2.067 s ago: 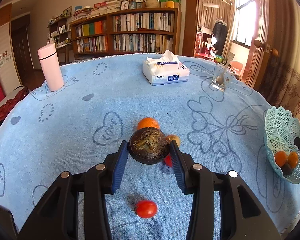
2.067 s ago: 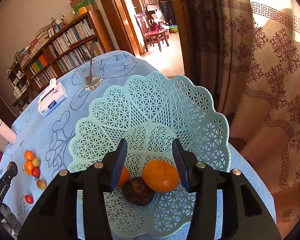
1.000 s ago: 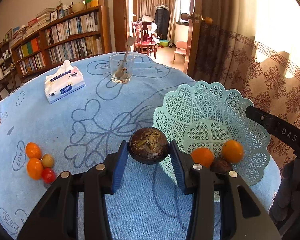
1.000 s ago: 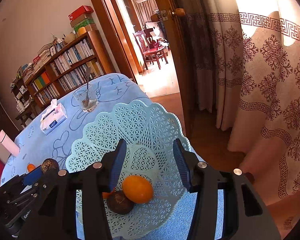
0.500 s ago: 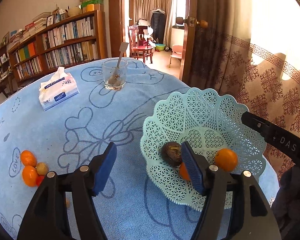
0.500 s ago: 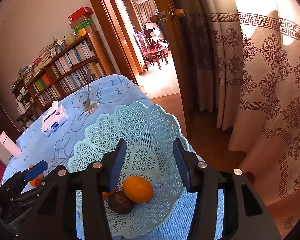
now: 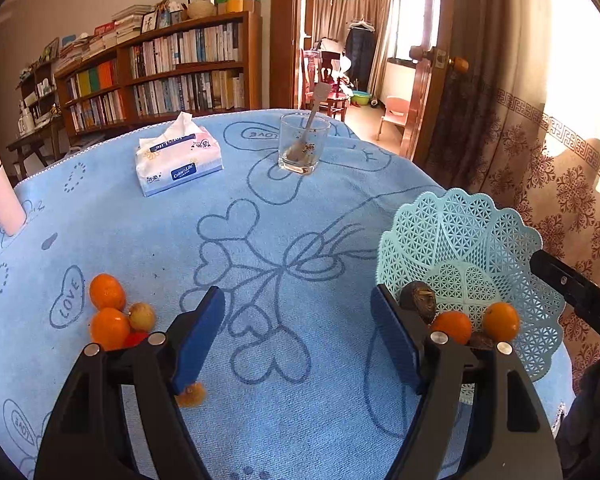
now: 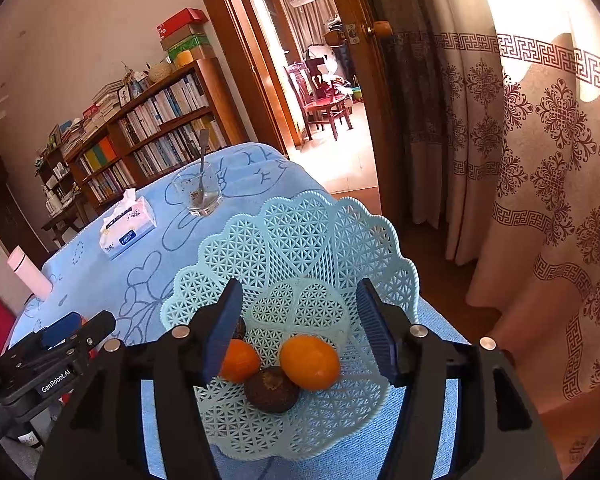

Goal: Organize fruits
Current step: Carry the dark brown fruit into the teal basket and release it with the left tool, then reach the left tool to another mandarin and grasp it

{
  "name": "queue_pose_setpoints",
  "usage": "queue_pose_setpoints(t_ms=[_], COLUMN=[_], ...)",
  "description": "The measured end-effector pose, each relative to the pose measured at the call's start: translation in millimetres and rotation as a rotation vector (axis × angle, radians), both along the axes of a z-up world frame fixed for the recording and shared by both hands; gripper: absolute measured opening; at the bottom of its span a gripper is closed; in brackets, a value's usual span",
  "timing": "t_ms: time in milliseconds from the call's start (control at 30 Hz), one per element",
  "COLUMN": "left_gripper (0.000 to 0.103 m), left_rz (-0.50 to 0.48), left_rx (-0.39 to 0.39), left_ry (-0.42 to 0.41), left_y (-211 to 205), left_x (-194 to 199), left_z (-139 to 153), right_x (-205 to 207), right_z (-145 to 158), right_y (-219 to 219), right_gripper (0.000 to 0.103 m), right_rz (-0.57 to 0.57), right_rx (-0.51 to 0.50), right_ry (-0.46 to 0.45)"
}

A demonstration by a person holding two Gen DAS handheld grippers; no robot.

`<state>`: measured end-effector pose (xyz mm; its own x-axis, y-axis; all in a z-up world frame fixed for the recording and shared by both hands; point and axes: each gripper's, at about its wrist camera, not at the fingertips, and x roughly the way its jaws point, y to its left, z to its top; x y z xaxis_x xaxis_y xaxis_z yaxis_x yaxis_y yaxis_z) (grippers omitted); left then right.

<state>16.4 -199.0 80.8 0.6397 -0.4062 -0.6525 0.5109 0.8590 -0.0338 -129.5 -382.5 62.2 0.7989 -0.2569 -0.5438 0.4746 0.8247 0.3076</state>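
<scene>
left wrist: above desk [image 7: 260, 240], basket [image 7: 460, 232] right of jaws | right wrist: close over basket [image 8: 300, 232] | shared: basket

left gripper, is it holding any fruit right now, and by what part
Nothing is held. The left gripper is open with only tablecloth between its fingers; the dark round fruit lies in the basket. The right gripper is open too.

Four fruits sit in the basket [image 8: 300, 232]: two oranges [image 8: 310, 362], two dark fruits [image 8: 271, 390]. On the table [image 7: 260, 240]: two oranges [image 7: 107, 291], one yellowish fruit [image 7: 142, 317], one red tomato [image 7: 135, 338].
</scene>
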Motion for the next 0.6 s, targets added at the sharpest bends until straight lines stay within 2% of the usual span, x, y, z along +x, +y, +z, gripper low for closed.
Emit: queue_pose_setpoints(t_ms=[133, 267, 433, 600], left_gripper=[0.075, 0.081, 0.081, 0.081], left_rz=[0.047, 0.112, 0.213, 0.272], left_rx=[0.002, 0.011, 0.031, 0.034], left_ry=[-0.005, -0.002, 0.024, 0.049], left_y=[18, 39, 70, 96], left_x=[7, 20, 42, 61], left_z=[3, 6, 8, 9], right_x=[1, 1, 3, 7], right_z=[0, 0, -1, -4], right_y=[6, 11, 16, 23], right_gripper=[0.061, 0.061, 0.061, 0.061], right_rz=[0.016, 0.028, 0.043, 0.061], right_rx=[-0.002, -0.003, -0.003, -0.003], right_ry=[0.001, 0.001, 0.003, 0.013])
